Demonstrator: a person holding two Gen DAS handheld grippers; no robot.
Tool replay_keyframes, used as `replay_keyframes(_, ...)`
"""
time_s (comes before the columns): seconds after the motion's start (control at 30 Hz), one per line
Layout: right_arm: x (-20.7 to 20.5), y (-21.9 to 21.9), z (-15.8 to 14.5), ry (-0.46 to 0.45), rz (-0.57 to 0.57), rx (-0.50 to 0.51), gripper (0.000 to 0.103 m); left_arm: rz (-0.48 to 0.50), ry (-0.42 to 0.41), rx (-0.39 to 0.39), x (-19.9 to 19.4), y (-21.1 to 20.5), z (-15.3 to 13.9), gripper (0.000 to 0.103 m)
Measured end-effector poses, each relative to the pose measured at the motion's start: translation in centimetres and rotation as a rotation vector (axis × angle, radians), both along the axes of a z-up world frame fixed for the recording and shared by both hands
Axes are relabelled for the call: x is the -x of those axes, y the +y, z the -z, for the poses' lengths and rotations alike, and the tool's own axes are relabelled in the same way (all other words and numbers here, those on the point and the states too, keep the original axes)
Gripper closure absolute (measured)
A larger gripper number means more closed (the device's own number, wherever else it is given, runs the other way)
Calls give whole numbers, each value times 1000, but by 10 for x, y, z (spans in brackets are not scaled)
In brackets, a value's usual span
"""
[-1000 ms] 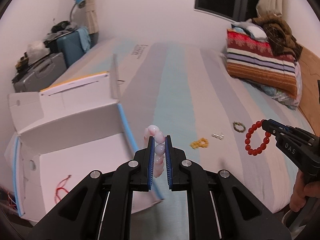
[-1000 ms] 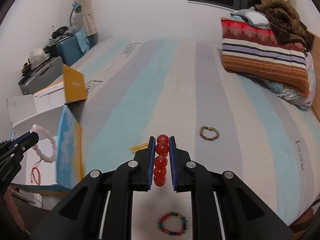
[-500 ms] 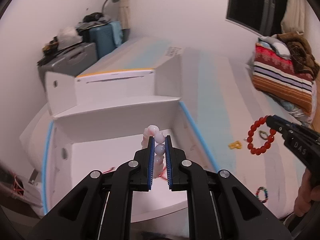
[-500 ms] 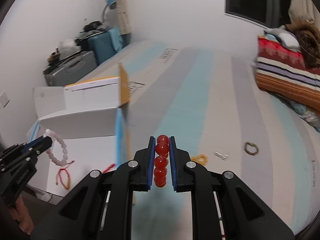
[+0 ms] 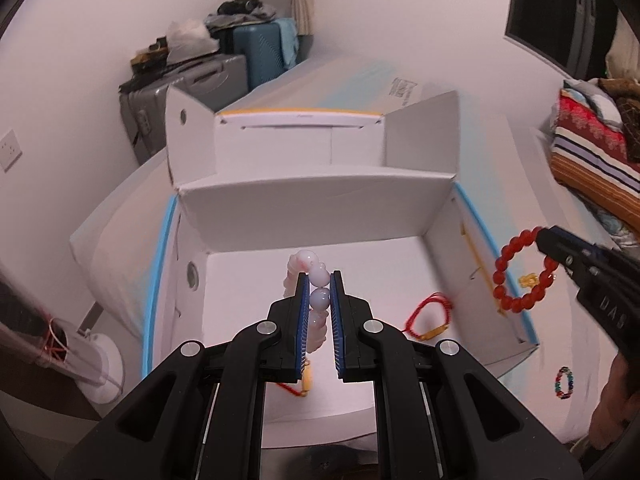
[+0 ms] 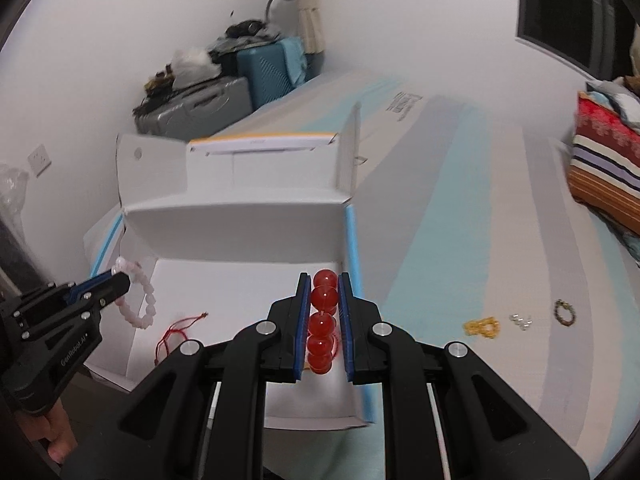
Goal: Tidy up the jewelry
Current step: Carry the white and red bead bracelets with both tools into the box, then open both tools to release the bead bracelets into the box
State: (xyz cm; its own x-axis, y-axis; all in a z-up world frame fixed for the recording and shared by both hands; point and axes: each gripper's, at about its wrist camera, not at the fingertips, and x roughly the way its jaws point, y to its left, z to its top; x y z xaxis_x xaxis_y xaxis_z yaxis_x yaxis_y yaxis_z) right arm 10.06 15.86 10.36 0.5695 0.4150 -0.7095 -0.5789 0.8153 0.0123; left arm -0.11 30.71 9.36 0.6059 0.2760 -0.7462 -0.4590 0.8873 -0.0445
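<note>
The left gripper was clamped on a pale pink bead bracelet, which hung between its pads over the open white box on the bed. The right gripper was pinched on a red bead bracelet, poised above the box's right wall. Red cord bracelets lay on the box floor. A yellow bracelet, small clear beads and a dark ring of beads lay apart on the bed.
</note>
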Motion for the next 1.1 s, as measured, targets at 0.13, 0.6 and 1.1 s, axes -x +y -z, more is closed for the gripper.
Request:
replay_keyframes(0.13, -1, 18, 23, 30, -30, 27, 90, -19, 17, 26, -1, 12, 16, 93)
replay_keyframes(0.6, -18, 44, 82, 129, -36, 120, 90, -48, 106, 63, -11, 32, 60, 93)
replay_keyframes(1.1, -13, 44, 79, 117, -39, 127, 72, -70, 144, 78, -13, 38, 72, 91)
